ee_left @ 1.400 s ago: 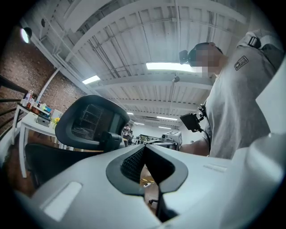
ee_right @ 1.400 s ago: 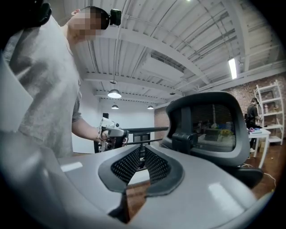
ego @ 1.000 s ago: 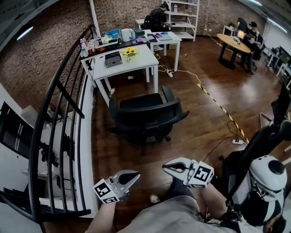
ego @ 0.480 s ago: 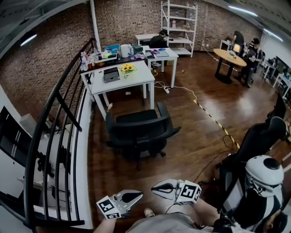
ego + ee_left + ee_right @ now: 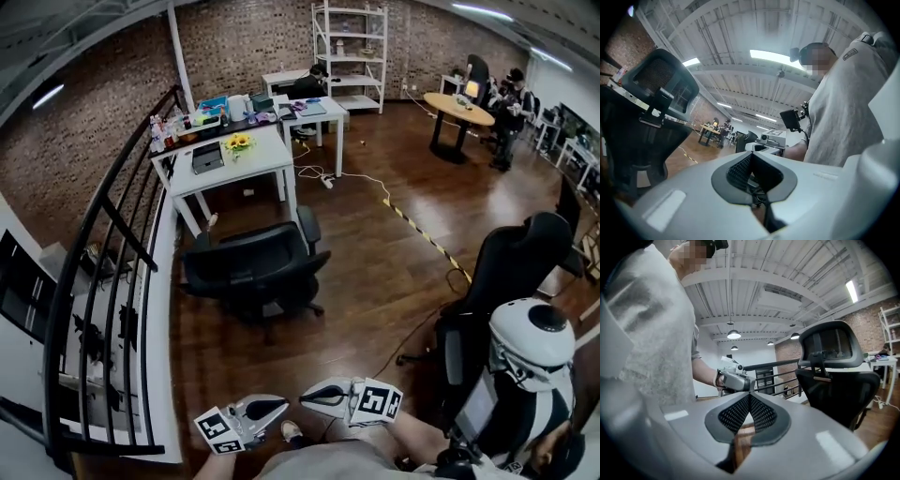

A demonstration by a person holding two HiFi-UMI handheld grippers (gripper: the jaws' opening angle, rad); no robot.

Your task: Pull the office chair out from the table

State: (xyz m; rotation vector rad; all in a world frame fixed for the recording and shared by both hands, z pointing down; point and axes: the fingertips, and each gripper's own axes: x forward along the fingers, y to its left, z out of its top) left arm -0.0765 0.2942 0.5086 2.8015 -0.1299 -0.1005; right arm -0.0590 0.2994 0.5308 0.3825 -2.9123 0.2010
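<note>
Black office chair stands on the wood floor, near side of the white table, seat clear of the tabletop. Over the last second both grippers have drawn back toward the person, away from it. Left gripper and right gripper: jaws pressed together, nothing between. Pull looks finished.

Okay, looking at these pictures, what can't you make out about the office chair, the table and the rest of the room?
Office chair base: head view, mostly hidden under its seat.
Clutter behind the white table: head view, too small to name.
Flat black item on the table: head view, too small to identify.
People at the round table: head view, too far and small to tell what they are doing.
</note>
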